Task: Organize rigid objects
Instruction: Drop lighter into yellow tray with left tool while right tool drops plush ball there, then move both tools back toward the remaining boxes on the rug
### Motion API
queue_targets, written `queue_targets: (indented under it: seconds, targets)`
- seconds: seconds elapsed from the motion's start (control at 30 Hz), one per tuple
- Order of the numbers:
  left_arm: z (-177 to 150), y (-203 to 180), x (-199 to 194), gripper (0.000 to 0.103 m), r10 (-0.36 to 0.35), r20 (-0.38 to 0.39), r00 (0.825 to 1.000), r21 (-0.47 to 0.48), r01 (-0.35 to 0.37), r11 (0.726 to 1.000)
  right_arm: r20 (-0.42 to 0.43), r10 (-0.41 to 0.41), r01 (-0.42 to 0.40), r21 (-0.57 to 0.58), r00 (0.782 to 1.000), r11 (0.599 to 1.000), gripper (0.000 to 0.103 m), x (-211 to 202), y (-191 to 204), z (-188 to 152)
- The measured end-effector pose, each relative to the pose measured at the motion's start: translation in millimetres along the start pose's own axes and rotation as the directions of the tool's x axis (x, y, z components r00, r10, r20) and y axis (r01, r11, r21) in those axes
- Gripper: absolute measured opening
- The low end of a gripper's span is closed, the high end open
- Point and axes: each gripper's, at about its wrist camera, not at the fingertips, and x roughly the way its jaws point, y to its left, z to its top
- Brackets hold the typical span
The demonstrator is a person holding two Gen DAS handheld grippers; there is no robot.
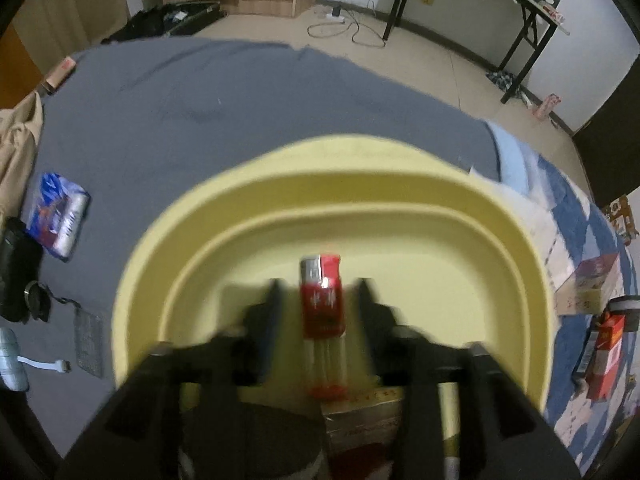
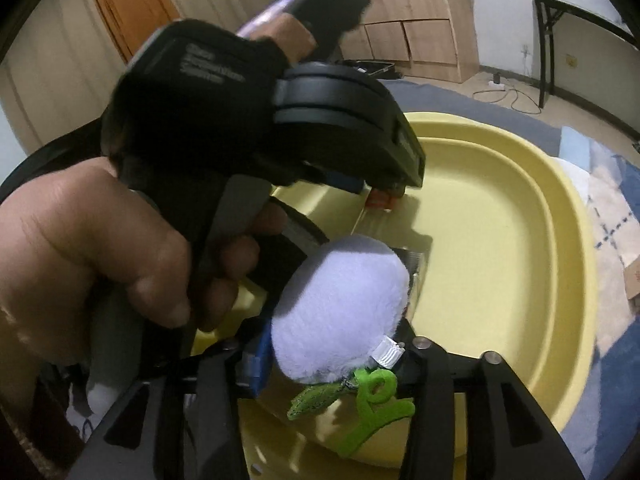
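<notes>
A red lighter (image 1: 322,312) with a clear lower body lies in the yellow basin (image 1: 400,184), between the spread fingers of my left gripper (image 1: 318,292), which is open and not touching it. A gold and silver box (image 1: 362,416) lies just below the lighter in the basin. In the right wrist view, my right gripper (image 2: 332,344) is shut on a white plush toy (image 2: 340,308) with a green leaf tag, held over the basin (image 2: 520,280). The left gripper (image 2: 360,136) and the hand holding it fill the left of that view.
The basin sits on a grey cloth (image 1: 240,100). A blue snack packet (image 1: 56,216), black items and a white cable (image 1: 44,364) lie at its left. Red and white boxes (image 1: 604,352) lie at the right on a blue patterned cloth. A black table (image 1: 520,8) stands beyond.
</notes>
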Motion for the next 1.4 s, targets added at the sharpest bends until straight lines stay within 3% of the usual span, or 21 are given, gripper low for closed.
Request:
queue_targets:
  seconds: [0.03, 0.07, 0.1, 0.2, 0.37, 0.6, 0.7, 0.9, 1.03, 1.1, 1.2, 1.4]
  targets:
    - [3, 1, -7, 0.083, -0.001, 0.017, 1.000, -0.007, 0.001, 1.000, 0.015, -0.003, 0.003, 0.012, 1.000, 1.000, 0.079, -4, -2, 1]
    - [6, 1, -17, 0.094, -0.001, 0.042, 0.999, -0.012, 0.002, 1.000, 0.033, -0.011, 0.011, 0.021, 0.999, 1.000, 0.090, -11, -5, 1]
    - [8, 0, -28, 0.096, -0.005, 0.072, 0.997, -0.009, 0.006, 1.000, 0.067, -0.012, 0.010, 0.038, 0.998, 0.999, 0.101, -22, -9, 0]
    - [15, -11, -60, 0.102, -0.032, 0.122, 0.992, 0.020, 0.030, 0.999, 0.113, -0.008, 0.001, 0.068, 0.994, 0.998, 0.101, -54, -19, -2]
    - [16, -62, -114, 0.103, -0.090, 0.168, 0.982, 0.080, 0.077, 0.994, 0.206, -0.108, 0.083, 0.127, 0.973, 0.988, 0.103, -146, -47, -25]
    - [-20, -143, -163, 0.103, -0.206, 0.157, 0.966, 0.149, 0.183, 0.972, 0.241, -0.354, 0.285, 0.279, 0.904, 0.917, 0.103, -294, -97, -81]
    - [-43, -174, -178, 0.103, -0.193, 0.135, 0.972, 0.213, 0.161, 0.964, 0.257, -0.406, 0.294, 0.379, 0.877, 0.877, 0.103, -344, -109, -109]
    - [-93, -186, -198, 0.103, -0.214, 0.128, 0.969, 0.237, 0.179, 0.955, 0.278, -0.482, 0.323, 0.463, 0.831, 0.825, 0.103, -415, -100, -174]
    - [-125, -184, -182, 0.103, -0.206, 0.123, 0.971, 0.279, 0.165, 0.946, 0.263, -0.477, 0.292, 0.522, 0.839, 0.801, 0.103, -412, -105, -207]
    - [-138, -184, -168, 0.103, -0.193, 0.121, 0.974, 0.284, 0.153, 0.946, 0.216, -0.487, 0.318, 0.528, 0.846, 0.787, 0.103, -398, -118, -215]
    - [-143, -191, -143, 0.103, -0.163, 0.056, 0.985, 0.311, 0.138, 0.940, 0.172, -0.503, 0.364, 0.502, 0.847, 0.785, 0.103, -385, -124, -207]
    - [-140, -203, -128, 0.103, -0.173, 0.060, 0.983, 0.320, 0.145, 0.936, 0.153, -0.515, 0.398, 0.467, 0.843, 0.790, 0.103, -368, -138, -192]
